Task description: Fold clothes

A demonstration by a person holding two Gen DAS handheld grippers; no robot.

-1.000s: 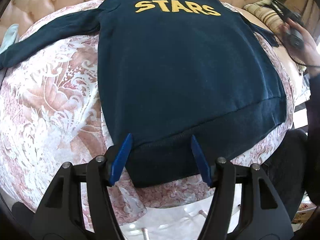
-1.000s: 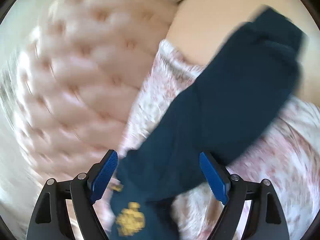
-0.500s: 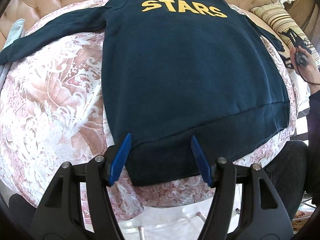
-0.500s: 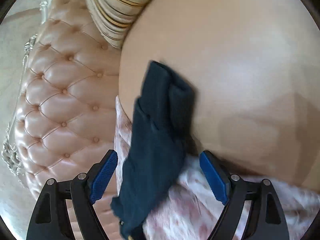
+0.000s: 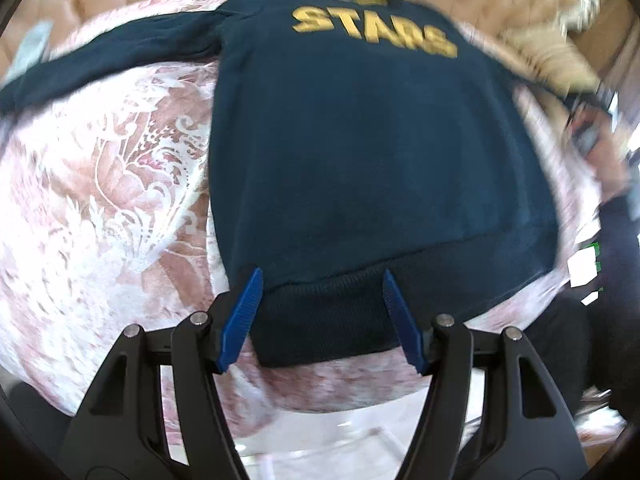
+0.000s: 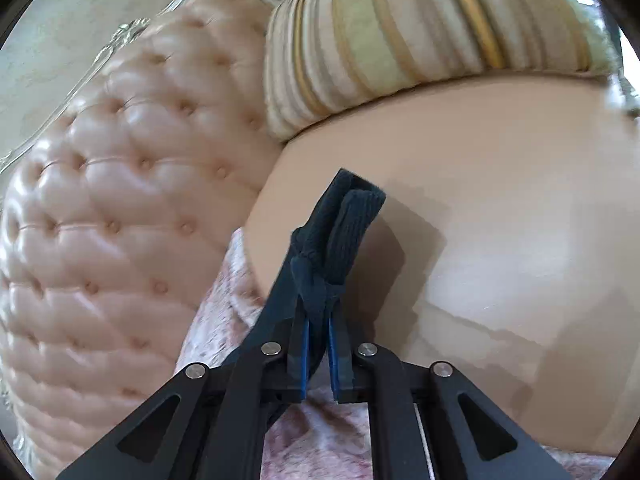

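A dark navy sweatshirt (image 5: 360,152) with yellow "STARS" lettering lies flat, chest up, on a pink floral cover (image 5: 100,184). Its left sleeve (image 5: 104,60) stretches out to the left. My left gripper (image 5: 320,280) hovers open over the ribbed hem (image 5: 332,320), fingers either side of the lower left corner, holding nothing. In the right wrist view my right gripper (image 6: 318,308) is shut on the ribbed cuff (image 6: 352,220) of the other sleeve, which bunches above the blue pads and sits over the beige seat.
A tufted pink sofa back (image 6: 112,200) rises behind the cover. A striped cushion (image 6: 400,28) rests on the beige seat (image 6: 500,240) at the right. A person's hand (image 5: 600,152) with the other gripper shows blurred at the right edge of the left wrist view.
My right gripper has shut on the sleeve cuff; it stood open around the sleeve before. The left gripper has stayed open over the hem, with the view shifting and blurring.
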